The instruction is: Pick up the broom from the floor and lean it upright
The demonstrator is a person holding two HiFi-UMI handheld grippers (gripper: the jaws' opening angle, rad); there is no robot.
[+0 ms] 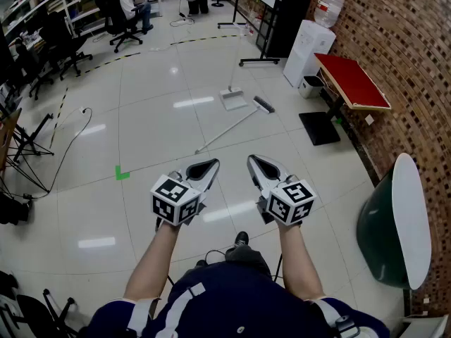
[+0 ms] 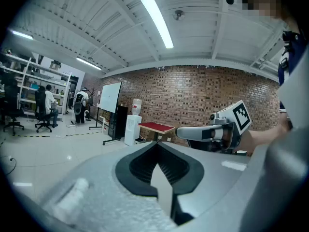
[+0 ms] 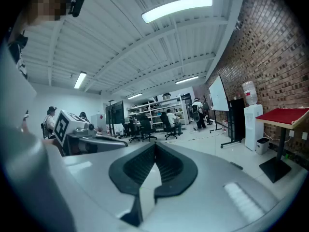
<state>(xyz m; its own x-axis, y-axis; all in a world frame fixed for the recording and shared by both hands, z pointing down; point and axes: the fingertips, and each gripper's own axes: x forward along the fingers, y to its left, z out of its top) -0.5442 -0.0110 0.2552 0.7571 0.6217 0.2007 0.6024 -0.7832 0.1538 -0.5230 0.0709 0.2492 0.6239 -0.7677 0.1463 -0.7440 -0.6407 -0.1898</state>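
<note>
Jaws together and empty, the left gripper (image 1: 206, 169) and right gripper (image 1: 261, 167) wait side by side: the long pale-handled broom (image 1: 225, 131) lies well ahead, apparently beyond reach.

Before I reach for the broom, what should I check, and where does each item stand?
1. Broom in sight, lying flat on the floor: ok.
2. Left gripper empty: ok. Its fingers are together and must open before a grasp: not ok.
3. Right gripper empty: ok. Fingers together as well: not ok.
4. Floor between the grippers and the near end of the broom handle shows only bare tile: ok.
5. Dustpan lies close beside the broom head; whether they touch: cannot tell.
6. A free spot on the brick wall to lean it: cannot tell.
</note>
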